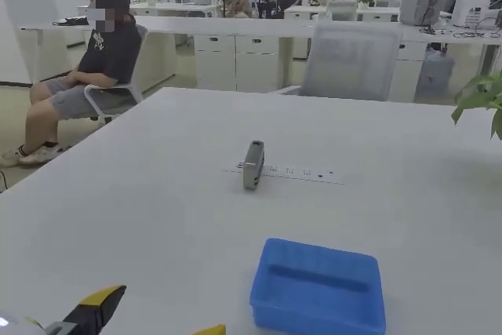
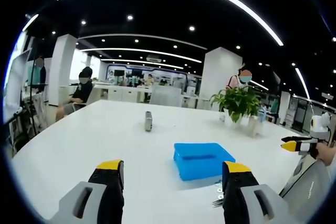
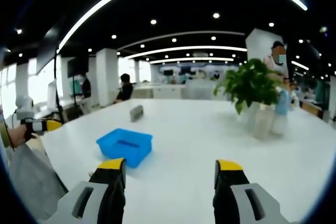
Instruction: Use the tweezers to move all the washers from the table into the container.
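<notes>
Both wide open. left gripper (image 2: pixel 173 167): nothing between the jaws, touching nothing. right gripper (image 3: pixel 169 164): same, empty. blue container (image 1: pixel 314 313) sits by the near edge of the table (image 1: pixel 157 217). small metal bits (image 2: pixel 218 199) lie just beside the container's near corner, too small to identify.

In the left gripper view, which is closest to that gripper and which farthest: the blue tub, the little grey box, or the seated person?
1. Blue tub: just ahead, slightly to the right on the table.
2. Grey box: further along the table, slightly to the left.
3. Seated person: beyond the table's far left edge.
</notes>
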{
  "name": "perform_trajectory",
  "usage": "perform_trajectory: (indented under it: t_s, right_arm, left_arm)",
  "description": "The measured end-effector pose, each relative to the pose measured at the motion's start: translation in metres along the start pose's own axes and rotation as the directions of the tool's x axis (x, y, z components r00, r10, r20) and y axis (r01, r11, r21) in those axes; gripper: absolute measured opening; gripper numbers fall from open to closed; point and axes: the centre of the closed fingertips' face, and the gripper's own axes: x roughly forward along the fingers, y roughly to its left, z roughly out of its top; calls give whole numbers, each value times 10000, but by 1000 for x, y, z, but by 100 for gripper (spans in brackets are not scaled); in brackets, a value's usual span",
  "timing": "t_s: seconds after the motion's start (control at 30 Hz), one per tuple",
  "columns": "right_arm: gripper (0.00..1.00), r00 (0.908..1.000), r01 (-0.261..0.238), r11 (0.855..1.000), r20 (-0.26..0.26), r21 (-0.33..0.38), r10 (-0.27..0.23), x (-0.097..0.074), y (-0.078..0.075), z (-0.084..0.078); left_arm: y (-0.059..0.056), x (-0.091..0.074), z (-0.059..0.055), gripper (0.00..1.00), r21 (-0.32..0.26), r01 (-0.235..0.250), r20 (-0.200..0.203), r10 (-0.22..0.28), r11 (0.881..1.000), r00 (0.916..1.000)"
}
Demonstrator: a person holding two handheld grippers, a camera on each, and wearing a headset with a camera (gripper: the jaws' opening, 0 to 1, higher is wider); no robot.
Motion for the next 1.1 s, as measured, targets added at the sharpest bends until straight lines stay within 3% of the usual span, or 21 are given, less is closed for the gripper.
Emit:
perform_trajectory:
  t_s: [0.33, 0.57, 0.73, 0.8, 0.93, 1.03, 1.1]
  right_arm:
    - [66, 9998, -110, 9999, -135, -128, 108, 1, 3, -1]
    - [65, 9997, -147, 9995, -223, -297, 140, 2, 4, -3]
    - [64, 9973, -372, 9971, -659, -665, 328, 3, 10, -10]
    - [62, 9955, -536, 9925, -843, -1097, 444, 2, 12, -10]
    - [59, 9872, -924, 9812, -1445, -1693, 680, 3, 19, -14]
    - [52, 9775, -1410, 9663, -1849, -2155, 1014, 3, 27, -15]
    - [51, 9652, -1884, 9590, -2203, -2117, 1409, 3, 35, -19]
  left_arm:
    - [-8, 1, 2, 77, -6, 362, 69, -362, 9993, 9993]
    - [-9, 0, 5, 76, 54, 357, 153, -357, 9993, 9992]
    - [-8, -1, 6, 74, -37, 317, 145, -316, 9995, 9994]
    - [-9, -1, 3, 74, -213, 524, -53, -525, 9984, 9986]
    - [-14, 0, -9, 69, -264, 922, -833, -941, 9954, 9921]
    - [-24, 1, -18, 61, 12, 1498, -1522, -1479, 9887, 9772]
    - [-28, 2, -22, 56, 127, 1714, -1826, -1663, 9851, 9690]
